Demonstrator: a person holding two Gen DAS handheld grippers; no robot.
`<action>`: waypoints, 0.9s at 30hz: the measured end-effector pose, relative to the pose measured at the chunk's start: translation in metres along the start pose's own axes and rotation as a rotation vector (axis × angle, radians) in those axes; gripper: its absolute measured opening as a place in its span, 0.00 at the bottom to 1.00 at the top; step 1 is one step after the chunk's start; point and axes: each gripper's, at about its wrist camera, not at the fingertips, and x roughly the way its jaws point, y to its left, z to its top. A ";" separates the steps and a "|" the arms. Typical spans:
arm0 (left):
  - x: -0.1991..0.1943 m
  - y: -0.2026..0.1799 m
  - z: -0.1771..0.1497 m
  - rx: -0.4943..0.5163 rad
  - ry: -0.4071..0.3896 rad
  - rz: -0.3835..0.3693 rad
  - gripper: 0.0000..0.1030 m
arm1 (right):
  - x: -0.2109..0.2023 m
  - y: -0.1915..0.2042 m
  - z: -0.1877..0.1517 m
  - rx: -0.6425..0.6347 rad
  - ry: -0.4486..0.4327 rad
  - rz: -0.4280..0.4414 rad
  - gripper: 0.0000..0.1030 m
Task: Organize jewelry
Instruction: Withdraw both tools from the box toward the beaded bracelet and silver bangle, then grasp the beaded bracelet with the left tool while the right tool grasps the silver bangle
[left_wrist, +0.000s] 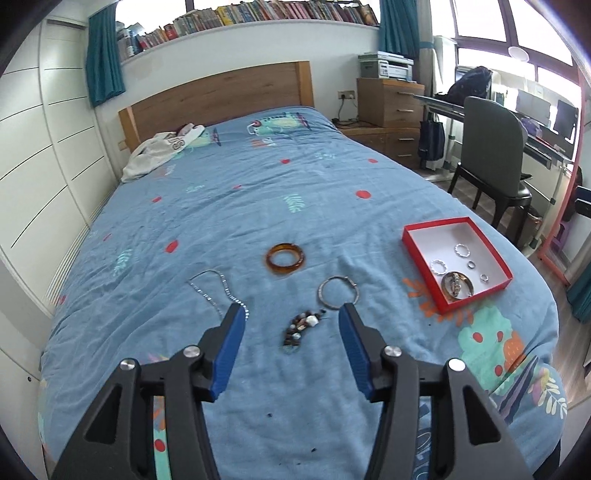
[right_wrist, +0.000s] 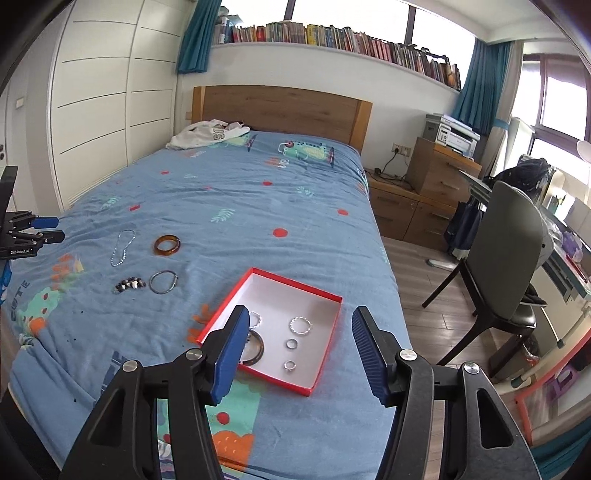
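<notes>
Four pieces wait on the bed: chain (left_wrist: 218, 295), amber bangle (left_wrist: 285, 257), beads (left_wrist: 301, 326), hoop (left_wrist: 338, 291). My left hand-held gripper (left_wrist: 291, 314) hangs wide over the beads; I'd pinch them next. My right hand-held gripper (right_wrist: 300, 317), wide and empty, hovers over the red box (right_wrist: 321, 291).

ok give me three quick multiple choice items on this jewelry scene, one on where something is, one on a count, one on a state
1. Where does the amber bangle lie?
A. inside the red box
B. on the blue bedspread, outside the box
C. on the chair

2. How many jewelry pieces lie on the bedspread outside the red box?
A. two
B. four
C. six

3. How do the jaws of the left gripper stand?
A. open, holding nothing
B. shut on the chain necklace
C. shut on the metal bangle

Answers: 1 B, it rests on the cover left of the box. 2 B: amber bangle, chain necklace, metal bangle, beaded bracelet. 3 A, the blue pads stand apart with only bedspread between them.
</notes>
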 end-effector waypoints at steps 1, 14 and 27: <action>-0.006 0.010 -0.005 -0.015 -0.003 0.011 0.50 | -0.003 0.006 0.001 -0.003 -0.007 0.008 0.56; -0.041 0.092 -0.059 -0.161 -0.016 0.100 0.51 | 0.000 0.080 0.008 -0.051 -0.027 0.101 0.61; 0.033 0.081 -0.076 -0.181 0.101 0.041 0.52 | 0.082 0.142 0.002 -0.062 0.073 0.233 0.60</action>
